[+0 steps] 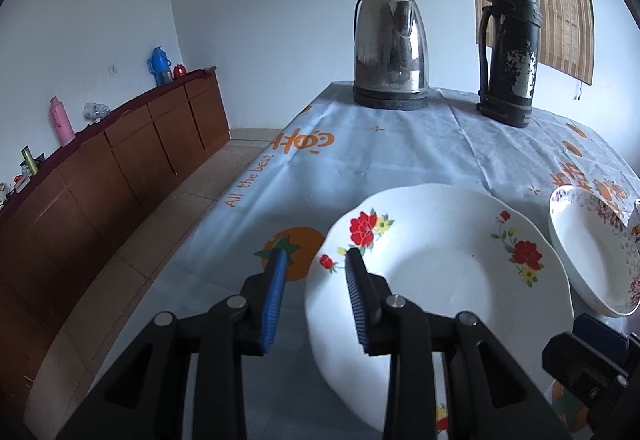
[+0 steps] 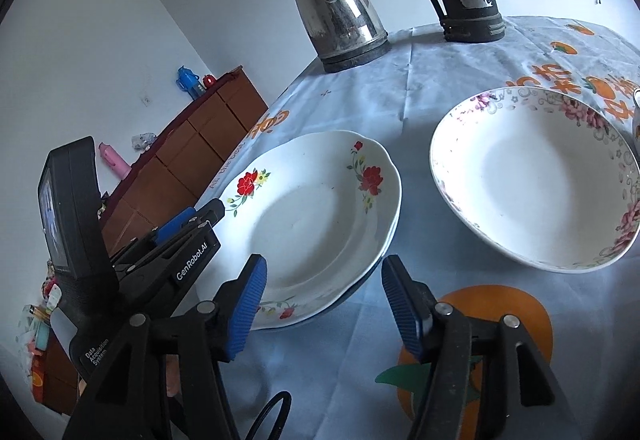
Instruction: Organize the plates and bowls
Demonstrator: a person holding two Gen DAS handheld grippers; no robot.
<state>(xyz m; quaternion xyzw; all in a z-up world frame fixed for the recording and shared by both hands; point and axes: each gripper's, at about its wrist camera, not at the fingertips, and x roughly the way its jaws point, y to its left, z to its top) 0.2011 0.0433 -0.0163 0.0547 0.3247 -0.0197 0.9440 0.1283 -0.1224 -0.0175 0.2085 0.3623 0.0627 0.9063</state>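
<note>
The left claw (image 1: 316, 260) is straddling the rim of the red-flower plate (image 1: 440, 272), its pads not pressing yet, so nothing is gripped. The right claw (image 2: 320, 280) is standing open and empty just before the same plate's near edge. The pink-flower plate (image 2: 536, 180) is lying beside it on the surface (image 2: 420, 80). I think one claw should close firmly on the rim, lifting slowly and level.
</note>
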